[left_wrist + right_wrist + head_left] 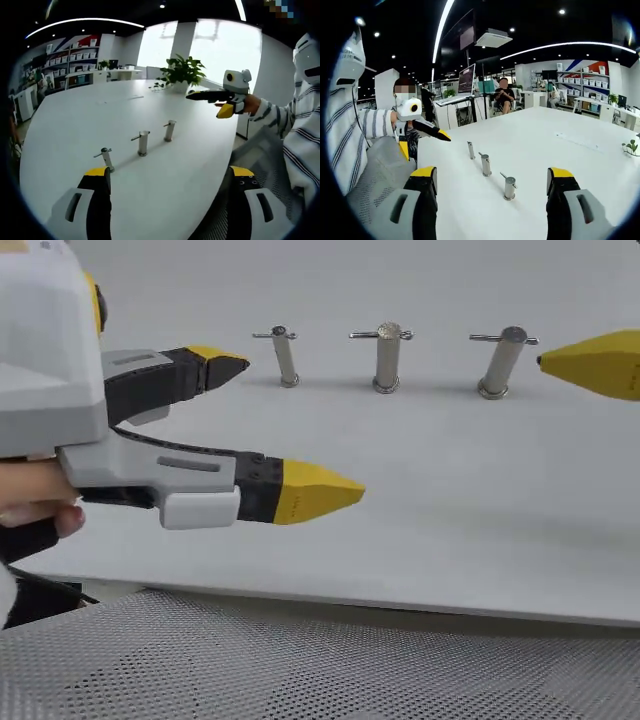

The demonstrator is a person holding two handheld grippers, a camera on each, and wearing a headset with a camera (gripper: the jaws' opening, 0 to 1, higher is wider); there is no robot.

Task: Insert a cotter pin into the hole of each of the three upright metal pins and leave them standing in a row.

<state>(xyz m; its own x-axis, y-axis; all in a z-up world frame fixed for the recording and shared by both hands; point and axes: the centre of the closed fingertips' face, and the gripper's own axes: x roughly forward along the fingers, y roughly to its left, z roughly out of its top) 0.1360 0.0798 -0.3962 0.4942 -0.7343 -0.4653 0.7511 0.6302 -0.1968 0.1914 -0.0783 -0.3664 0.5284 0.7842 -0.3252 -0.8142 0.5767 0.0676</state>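
Left tool (pixel 300 425) hovers spread and empty, as does the right tool (pixel 206 103) (nothing between its jaws). Three metal pins (pixel 388 358) stand in a row on the matte white tabletop (pixel 450 540), each with a wire cotter pin (pixel 378 335) through it. They are smooth, stiff steel, probably slippery and easily tipped, so grip them mid-shaft.

Head above; gripper views opposed — pins (pixel 387 358) shared

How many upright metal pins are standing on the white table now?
3. In the head view they stand in one row on the table: left pin, middle pin, right pin. None seems hidden.
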